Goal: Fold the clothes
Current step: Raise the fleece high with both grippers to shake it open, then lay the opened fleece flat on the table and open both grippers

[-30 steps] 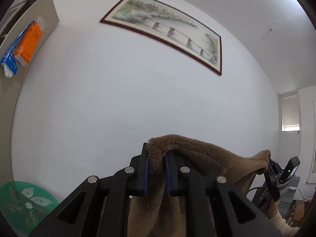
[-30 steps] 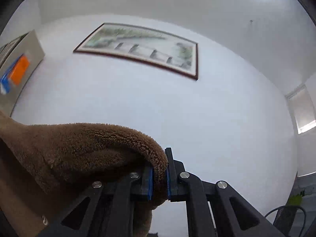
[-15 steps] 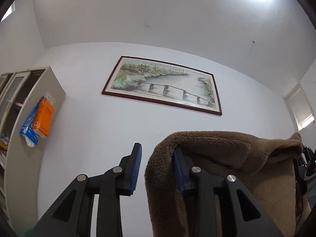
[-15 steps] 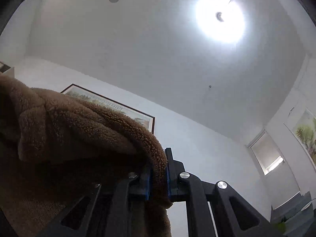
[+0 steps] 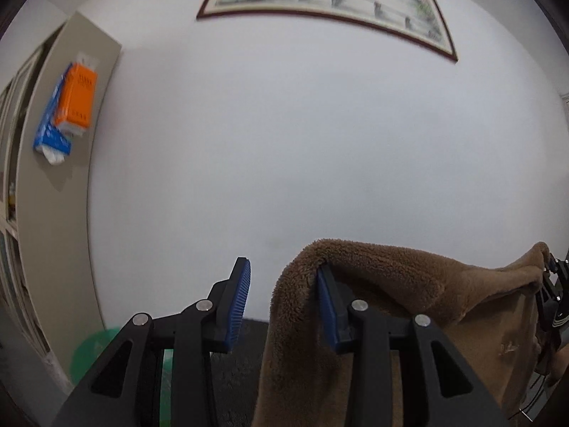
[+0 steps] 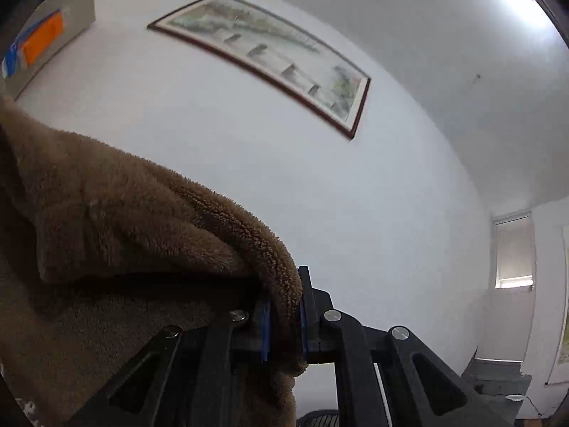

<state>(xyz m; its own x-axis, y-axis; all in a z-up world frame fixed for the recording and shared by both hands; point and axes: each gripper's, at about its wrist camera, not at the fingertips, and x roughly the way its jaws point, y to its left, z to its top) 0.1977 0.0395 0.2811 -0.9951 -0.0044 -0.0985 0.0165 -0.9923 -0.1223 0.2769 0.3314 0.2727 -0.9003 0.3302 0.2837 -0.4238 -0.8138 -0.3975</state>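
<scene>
In the left wrist view the left gripper [image 5: 282,300] stands open, its 2 blue-padded fingers [image 5: 239,302] spread wide; the brown fleece garment [image 5: 373,295] is draped over the right-hand finger only, and the gap between the pads shows bare wall. The garment's top edge runs from that finger across the lower right of the frame to the right gripper [image 5: 549,284] at the far right edge, sagging a little between, so its long axis lies roughly level, left to right, with the cloth hanging downward below it. In the right wrist view the right gripper [image 6: 284,315] is clamped on a thick fold of the garment, which fills the lower left of the frame. Above both tools the white wall [image 5: 302,142] is open; a framed painting [image 5: 327,0] sits at the top centre, and a cabinet [image 5: 53,178] with an orange packet [image 5: 76,94] closes the left edge.
</scene>
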